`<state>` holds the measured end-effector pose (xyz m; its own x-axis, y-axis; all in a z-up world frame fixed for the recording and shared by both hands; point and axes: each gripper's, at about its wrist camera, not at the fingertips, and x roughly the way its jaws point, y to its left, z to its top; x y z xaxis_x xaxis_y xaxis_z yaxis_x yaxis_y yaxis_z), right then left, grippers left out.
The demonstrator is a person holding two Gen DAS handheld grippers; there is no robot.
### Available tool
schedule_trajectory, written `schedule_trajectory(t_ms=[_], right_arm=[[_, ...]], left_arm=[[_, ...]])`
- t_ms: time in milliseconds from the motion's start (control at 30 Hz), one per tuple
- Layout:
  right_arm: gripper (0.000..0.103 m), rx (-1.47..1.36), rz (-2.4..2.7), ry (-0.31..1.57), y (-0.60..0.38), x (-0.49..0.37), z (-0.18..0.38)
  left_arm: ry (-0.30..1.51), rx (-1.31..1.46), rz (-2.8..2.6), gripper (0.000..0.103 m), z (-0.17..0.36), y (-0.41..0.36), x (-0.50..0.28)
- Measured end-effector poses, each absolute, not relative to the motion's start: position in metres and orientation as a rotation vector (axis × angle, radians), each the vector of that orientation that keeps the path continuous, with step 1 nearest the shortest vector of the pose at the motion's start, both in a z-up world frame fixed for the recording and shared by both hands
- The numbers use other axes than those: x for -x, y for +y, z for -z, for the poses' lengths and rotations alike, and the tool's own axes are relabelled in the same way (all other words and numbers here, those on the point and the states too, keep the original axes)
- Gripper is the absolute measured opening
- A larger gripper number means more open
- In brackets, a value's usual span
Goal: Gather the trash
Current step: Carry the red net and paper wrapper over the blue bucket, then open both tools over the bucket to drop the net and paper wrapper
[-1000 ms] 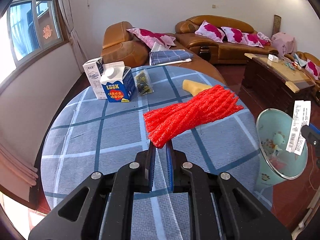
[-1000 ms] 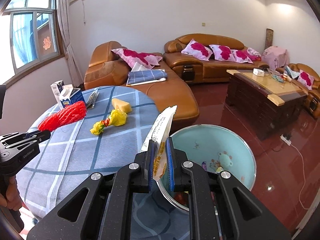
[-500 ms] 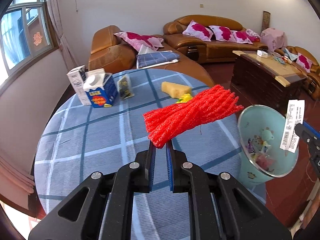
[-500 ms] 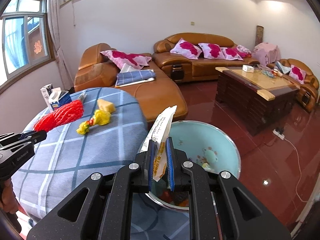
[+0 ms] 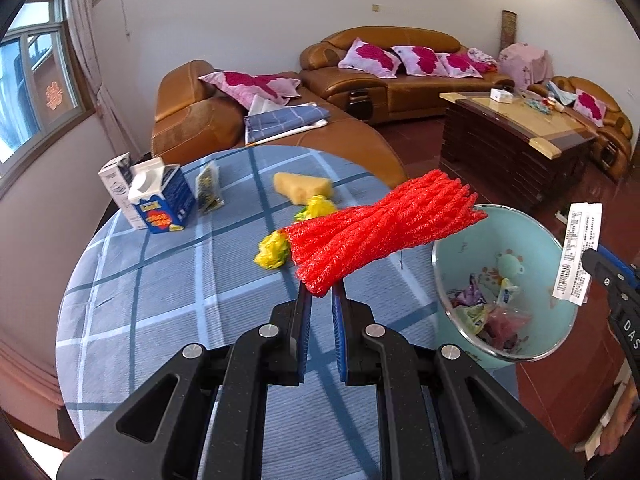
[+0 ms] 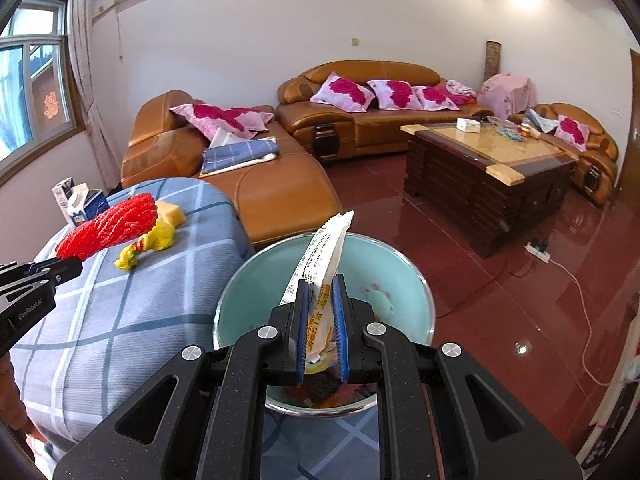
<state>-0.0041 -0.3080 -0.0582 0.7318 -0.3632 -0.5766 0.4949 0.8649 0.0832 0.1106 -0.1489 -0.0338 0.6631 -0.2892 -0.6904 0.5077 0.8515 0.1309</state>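
The left gripper (image 5: 319, 300) pinches one end of a bright red bundle of foam netting (image 5: 384, 232) above the round table with the blue checked cloth (image 5: 168, 280). The right gripper (image 6: 319, 312) clamps a white printed paper wrapper (image 6: 326, 256) directly over the pale blue plastic trash bin (image 6: 256, 276), which stands just beside the table and holds crumpled wrappers. Farther along the cloth lie a crumpled yellow wrapper (image 5: 273, 250), a yellow sponge wedge (image 5: 302, 188) and a blue milk carton (image 5: 162, 202).
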Motion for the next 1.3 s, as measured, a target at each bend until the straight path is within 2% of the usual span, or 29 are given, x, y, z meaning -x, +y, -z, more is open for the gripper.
schedule_trajectory(t_ms=[1033,1200,1300], right_arm=[[0.013,-0.293,0.592,0.664,-0.363,-0.006,0.101],[0.019,-0.297,0.575,0.693,-0.369,-0.011,0.113],[0.025,-0.310,0.573,0.690,-0.370,-0.009,0.116]], left_arm=[[0.805,-0.470,0.563,0.012,0.085,-0.263,-0.103],[0.818,-0.487,0.564,0.017,0.092,-0.273,-0.105],[0.816,-0.489,0.567,0.033,0.093,-0.273,-0.105]])
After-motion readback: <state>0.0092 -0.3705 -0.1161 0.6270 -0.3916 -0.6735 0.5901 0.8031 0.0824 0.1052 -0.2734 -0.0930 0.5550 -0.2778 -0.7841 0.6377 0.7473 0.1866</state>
